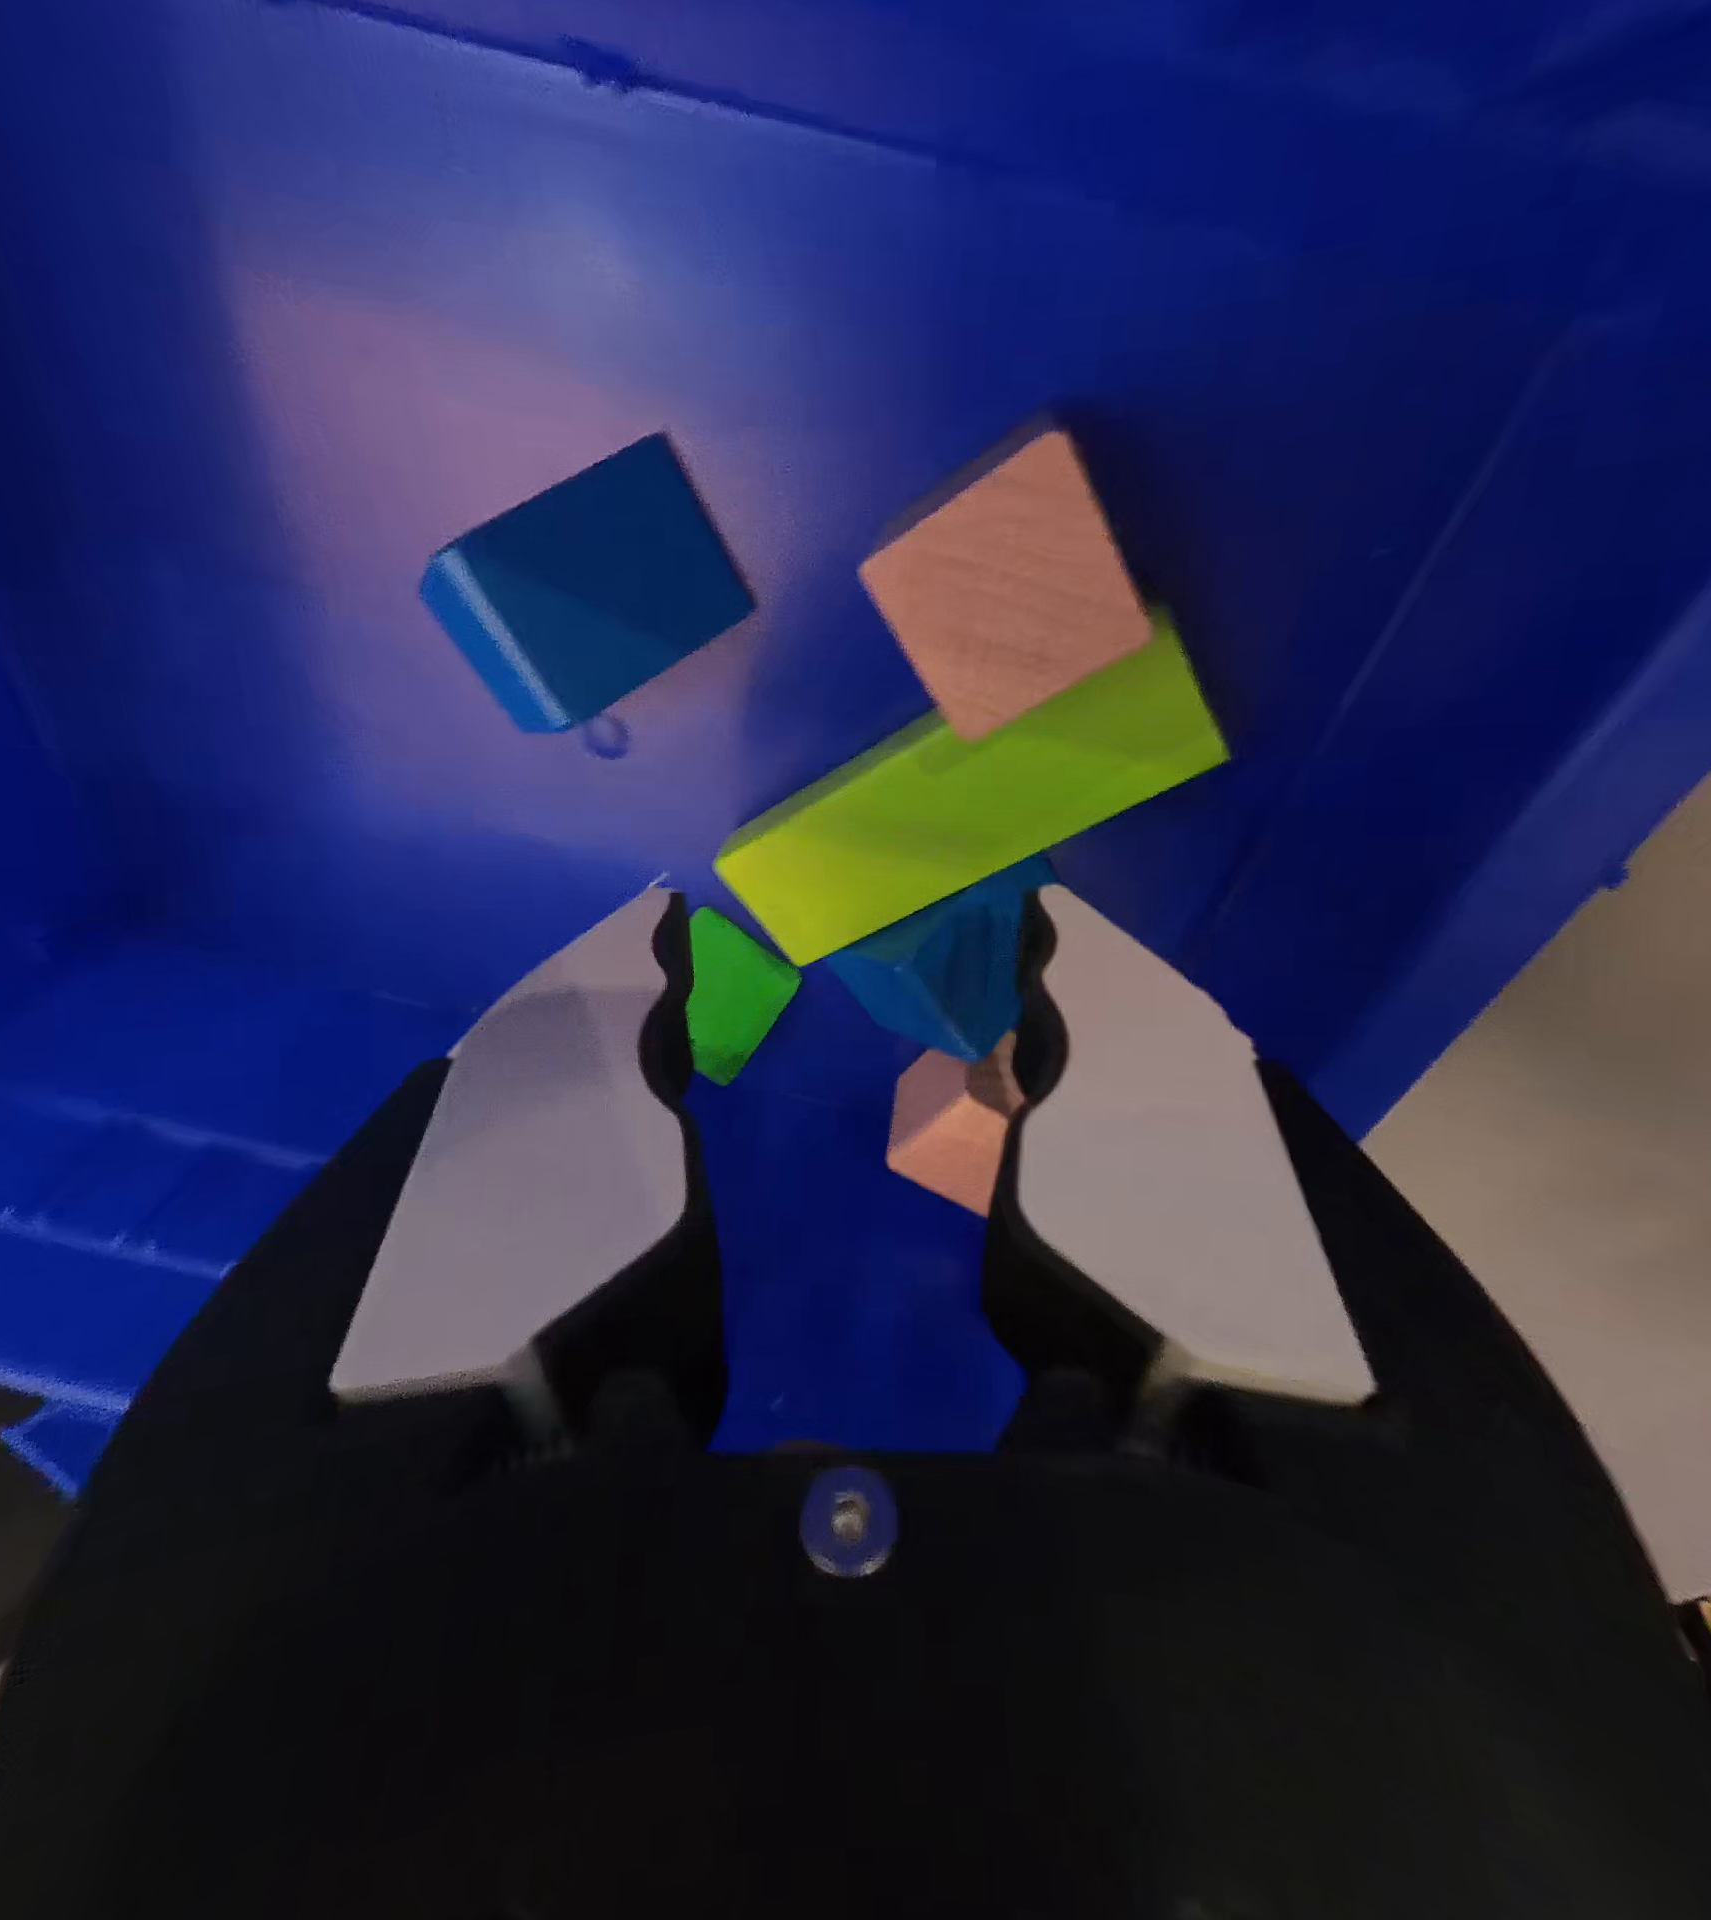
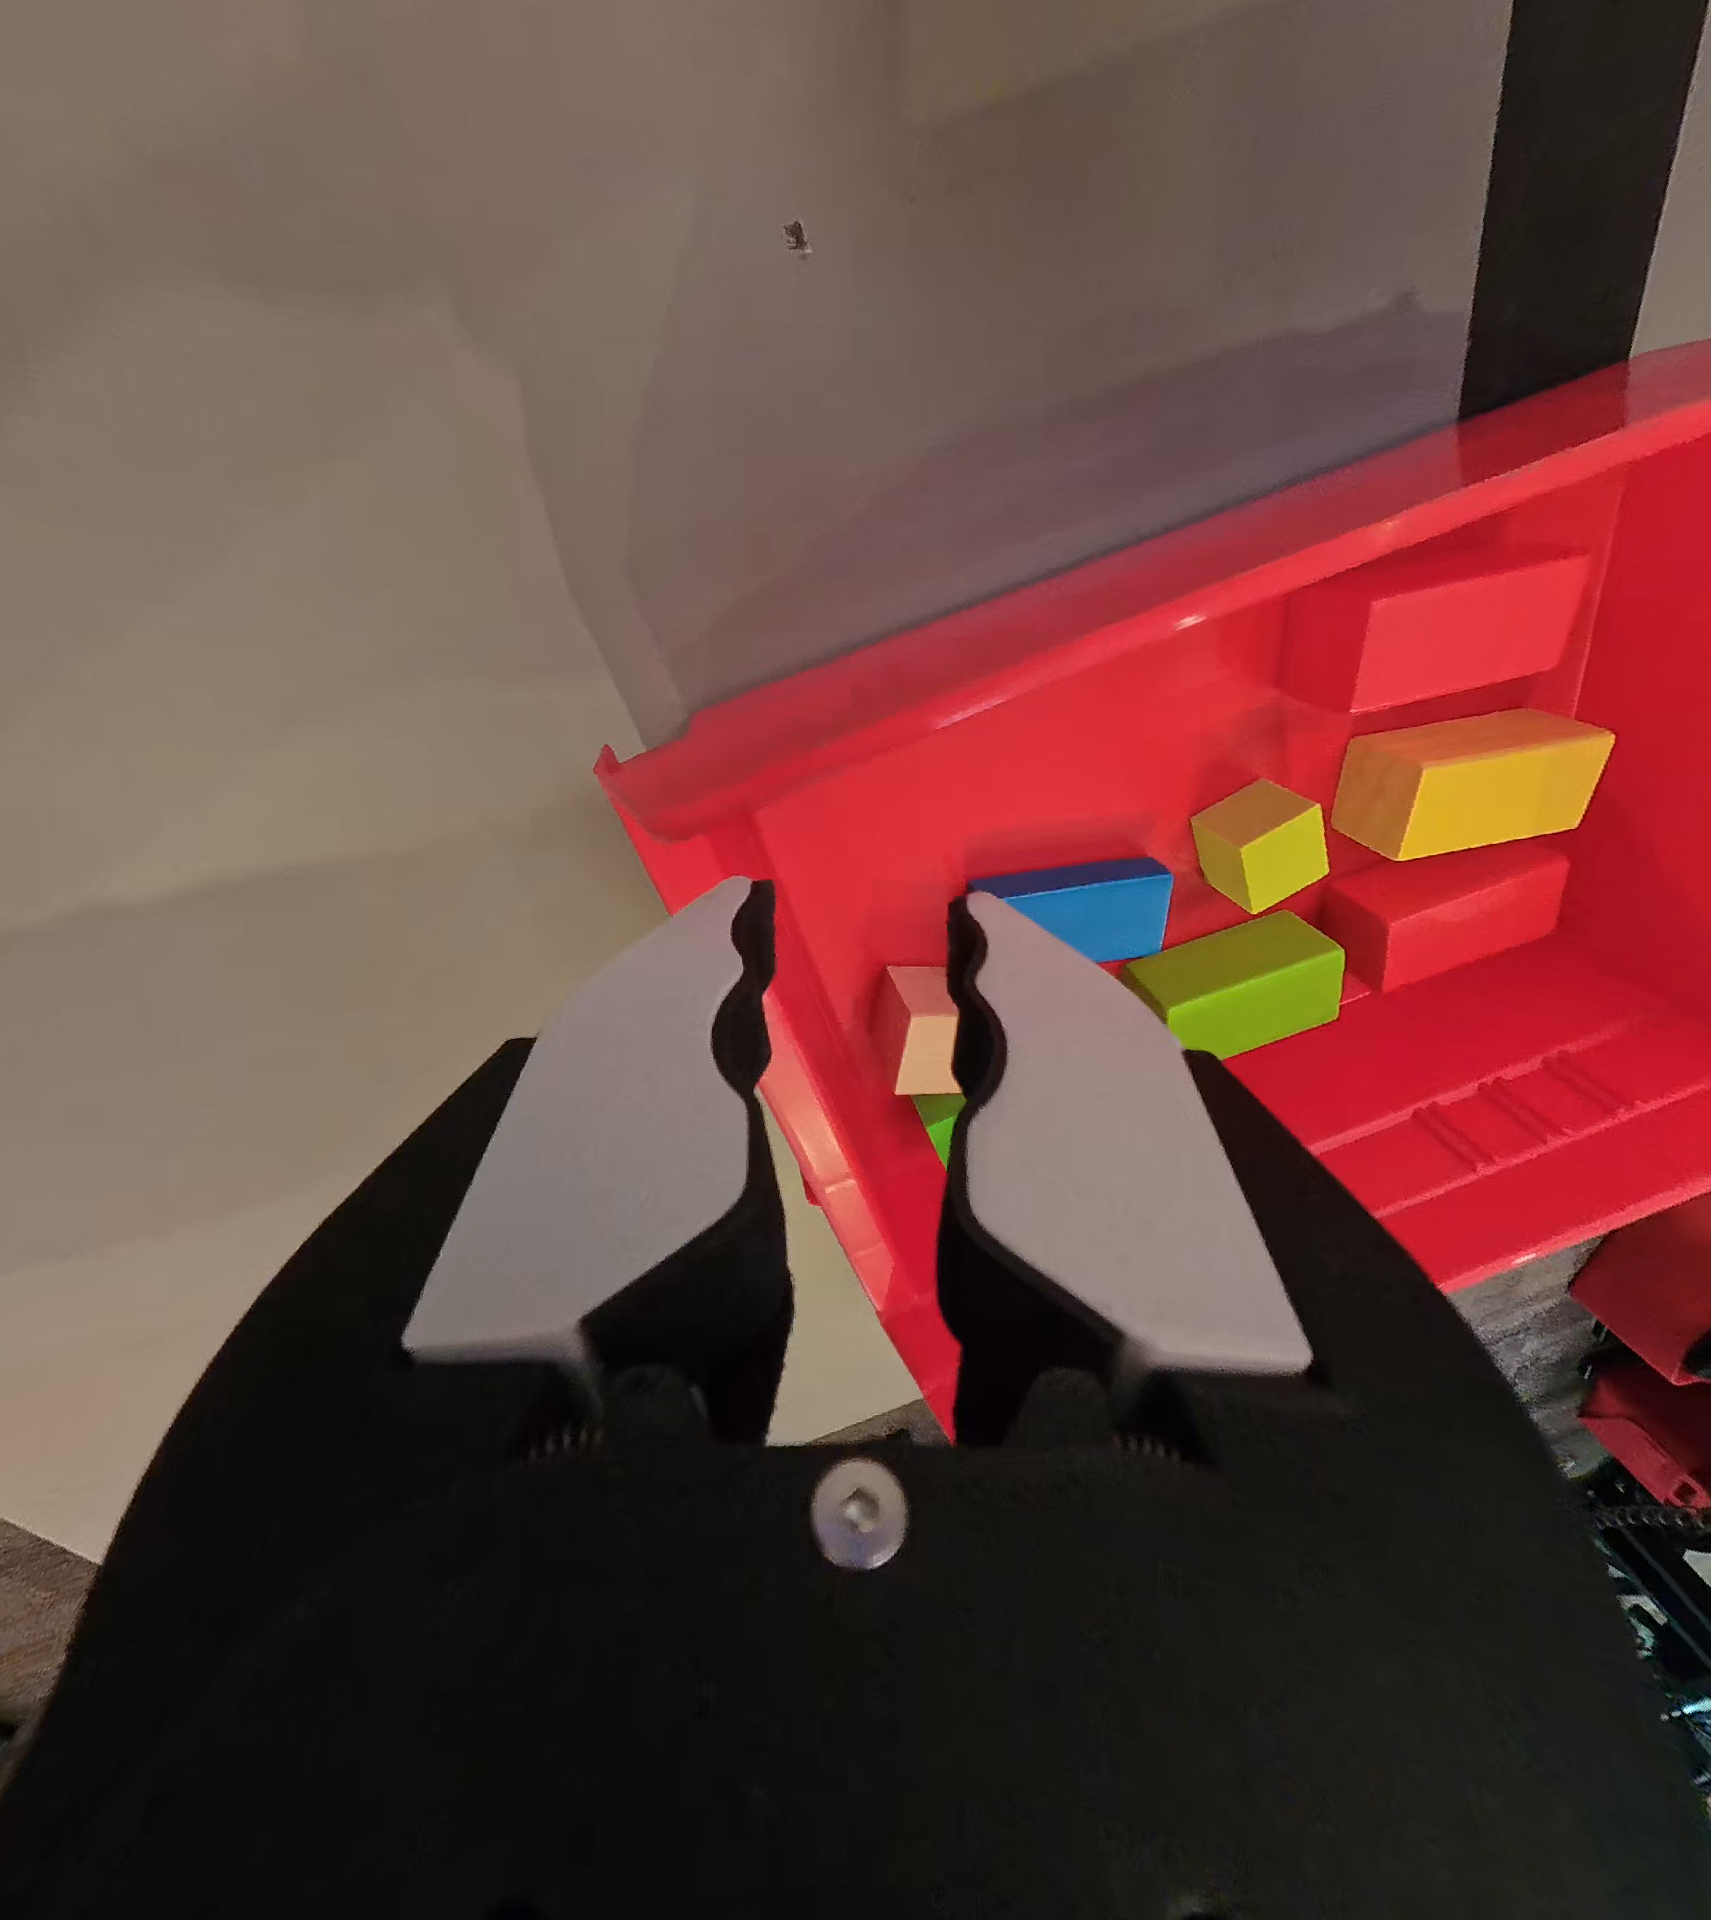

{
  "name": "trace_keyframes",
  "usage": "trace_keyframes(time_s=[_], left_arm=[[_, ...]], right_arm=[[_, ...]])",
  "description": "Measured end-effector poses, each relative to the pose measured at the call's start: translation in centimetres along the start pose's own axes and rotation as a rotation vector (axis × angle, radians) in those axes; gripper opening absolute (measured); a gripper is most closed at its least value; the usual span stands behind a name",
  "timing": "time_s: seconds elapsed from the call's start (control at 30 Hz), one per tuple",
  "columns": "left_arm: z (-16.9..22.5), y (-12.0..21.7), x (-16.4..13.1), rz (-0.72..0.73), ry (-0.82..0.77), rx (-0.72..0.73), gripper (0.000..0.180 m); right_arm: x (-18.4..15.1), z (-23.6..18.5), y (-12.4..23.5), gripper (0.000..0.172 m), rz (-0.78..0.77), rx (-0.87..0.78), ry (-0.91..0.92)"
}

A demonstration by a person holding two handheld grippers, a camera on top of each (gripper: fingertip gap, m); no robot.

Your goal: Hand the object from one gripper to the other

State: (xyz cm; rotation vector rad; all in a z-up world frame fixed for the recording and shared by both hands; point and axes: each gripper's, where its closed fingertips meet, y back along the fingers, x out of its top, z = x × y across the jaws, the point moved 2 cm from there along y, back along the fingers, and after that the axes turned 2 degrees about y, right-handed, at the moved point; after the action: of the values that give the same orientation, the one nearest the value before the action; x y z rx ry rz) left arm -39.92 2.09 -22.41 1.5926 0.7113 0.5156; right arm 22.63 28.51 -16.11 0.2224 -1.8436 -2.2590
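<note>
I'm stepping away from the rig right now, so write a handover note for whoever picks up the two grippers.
Left gripper: open above the blue bin, nothing clamped. Below its fingertips lie a small green block and a blue block partly under the long lime block; a blue cube and two wooden blocks lie loose too.
Right gripper: open and empty, beside the red bin's near wall; the bin holds blue, green, yellow, red and wooden blocks.
Done: no block is in either grasp.
Left: pick one block, pass it to the other gripper.
</note>
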Motion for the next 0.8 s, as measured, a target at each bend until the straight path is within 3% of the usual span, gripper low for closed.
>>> trace_keyframes(time_s=[0.1,0.23,0.5,0.67,0.8], left_arm=[[1.2,-0.6,0.5,0.041,0.005,-0.057,0.068],[1.1,-1.8,0.2,0.016,-0.02,-0.025,0.067],[-0.4,-2.7,-2.8,-0.136,0.04,-0.017,0.062],[0.2,-2.5,-1.5,-0.069,-0.132,0.028,0.054],[-0.2,-2.2,-0.8,-0.051,-0.22,0.109,0.063]], right_arm=[[0.0,-0.2,-0.3,0.03,-0.008,0.01,0.004],[0.3,-0.3,-0.7,0.03,-0.011,0.02,0.009],[0.3,-0.5,-1.0,0.029,0.002,0.02,0.01],[0.1,-0.7,-1.3,0.029,-0.006,0.028,0.006],[0.2,-0.8,-1.3,0.029,-0.005,0.028,0.007]])
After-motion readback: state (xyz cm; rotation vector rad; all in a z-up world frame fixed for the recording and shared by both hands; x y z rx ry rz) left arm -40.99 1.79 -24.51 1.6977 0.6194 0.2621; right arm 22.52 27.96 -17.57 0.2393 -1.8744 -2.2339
